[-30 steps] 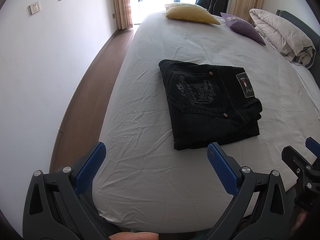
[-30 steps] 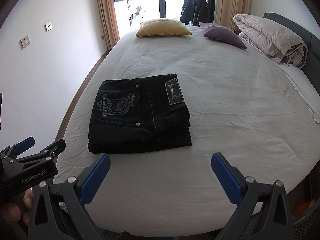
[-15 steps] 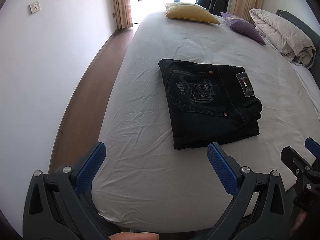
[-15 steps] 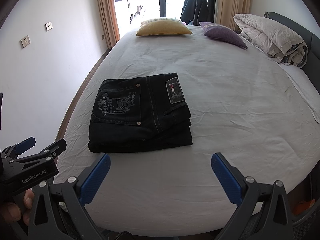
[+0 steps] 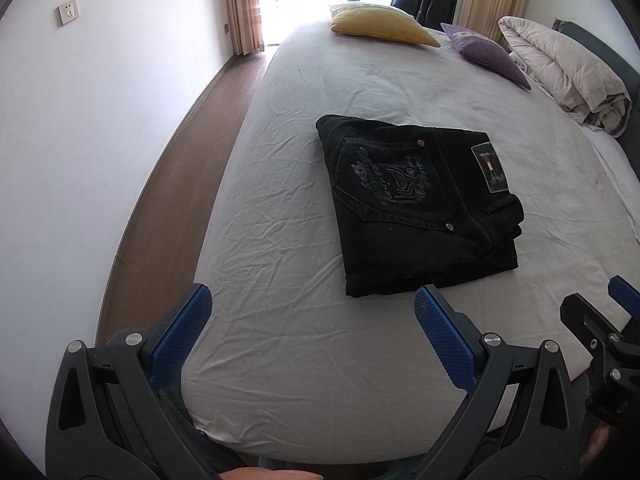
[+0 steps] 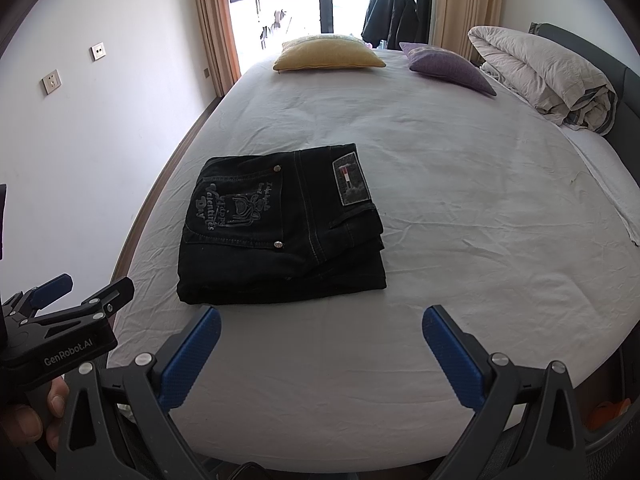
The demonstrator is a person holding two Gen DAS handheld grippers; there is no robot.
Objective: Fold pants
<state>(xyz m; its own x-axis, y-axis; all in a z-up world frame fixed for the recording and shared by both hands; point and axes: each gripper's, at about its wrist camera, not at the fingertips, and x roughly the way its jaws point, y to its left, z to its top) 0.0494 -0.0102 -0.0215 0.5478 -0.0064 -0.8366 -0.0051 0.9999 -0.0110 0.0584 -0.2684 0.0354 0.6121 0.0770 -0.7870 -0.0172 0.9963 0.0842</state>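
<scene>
While the black pants lie folded on the bed, left gripper and right gripper hover spread wide, both empty, near the bed's edge.

The pants are black denim, folded into a compact, roughly rectangular stack of several layers. They lie flat on the white bed sheet, near its left edge. The top layer shows a back pocket with grey embroidered lettering, two metal rivets and a rectangular waistband patch.
</scene>
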